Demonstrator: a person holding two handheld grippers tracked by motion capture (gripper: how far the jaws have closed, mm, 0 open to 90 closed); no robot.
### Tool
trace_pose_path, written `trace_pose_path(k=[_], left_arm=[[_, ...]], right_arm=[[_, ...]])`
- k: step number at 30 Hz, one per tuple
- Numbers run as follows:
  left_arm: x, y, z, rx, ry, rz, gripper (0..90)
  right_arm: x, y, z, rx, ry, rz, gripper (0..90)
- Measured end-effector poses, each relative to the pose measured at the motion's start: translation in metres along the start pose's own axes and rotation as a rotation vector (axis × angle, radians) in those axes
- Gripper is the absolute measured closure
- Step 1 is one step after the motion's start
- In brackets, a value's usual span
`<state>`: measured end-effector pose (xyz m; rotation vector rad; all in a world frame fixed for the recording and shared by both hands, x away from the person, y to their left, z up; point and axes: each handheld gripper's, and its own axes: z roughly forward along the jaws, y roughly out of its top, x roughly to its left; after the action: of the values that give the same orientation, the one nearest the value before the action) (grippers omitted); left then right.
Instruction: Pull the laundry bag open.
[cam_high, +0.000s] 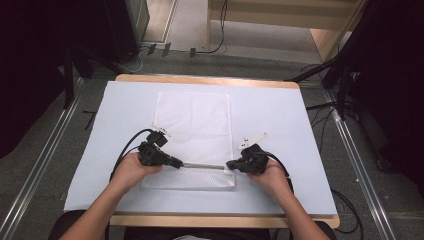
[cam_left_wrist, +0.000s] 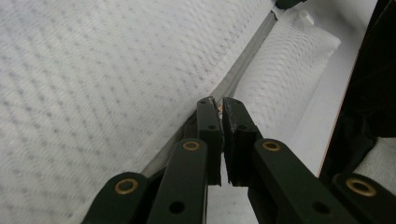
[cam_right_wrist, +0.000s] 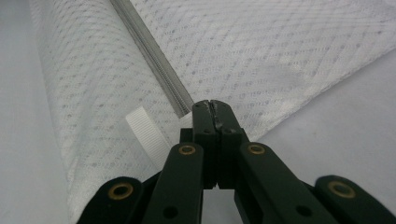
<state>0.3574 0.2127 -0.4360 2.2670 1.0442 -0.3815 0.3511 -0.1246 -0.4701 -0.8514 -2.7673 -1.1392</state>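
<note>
A white mesh bag (cam_high: 194, 125) lies flat on the table, with a grey zipper (cam_high: 202, 165) running across its near end. My left gripper (cam_high: 178, 163) sits at the zipper's left part, its jaws shut on a small brass-coloured zipper pull (cam_left_wrist: 218, 108). My right gripper (cam_high: 229, 164) is at the zipper's right end, pinching the bag there. In the left gripper view the zipper (cam_left_wrist: 243, 70) runs away from my left gripper (cam_left_wrist: 218, 105) across the mesh (cam_left_wrist: 93, 93). In the right gripper view my right gripper (cam_right_wrist: 213, 106) is shut where the zipper (cam_right_wrist: 149, 51) ends.
A white cover (cam_high: 280, 130) is spread over the table, whose wooden edge (cam_high: 210, 220) shows at the front. A white ribbon loop (cam_right_wrist: 144, 130) sticks out of the bag beside the right jaws. Cables (cam_high: 320, 107) and dark stands surround the table.
</note>
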Motion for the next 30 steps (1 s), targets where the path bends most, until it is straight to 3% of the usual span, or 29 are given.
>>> trace_pose_path(k=[24, 30], left_arm=[[0.022, -0.037, -0.042, -0.058, 0.066, -0.073, 88.0], [0.031, -0.05, -0.055, -0.09, 0.084, -0.113, 87.9]], right_arm=[[-0.001, 0.0, 0.0, 0.002, 0.009, -0.001, 90.0], [-0.001, 0.001, 0.0, 0.002, 0.013, -0.013, 90.0]])
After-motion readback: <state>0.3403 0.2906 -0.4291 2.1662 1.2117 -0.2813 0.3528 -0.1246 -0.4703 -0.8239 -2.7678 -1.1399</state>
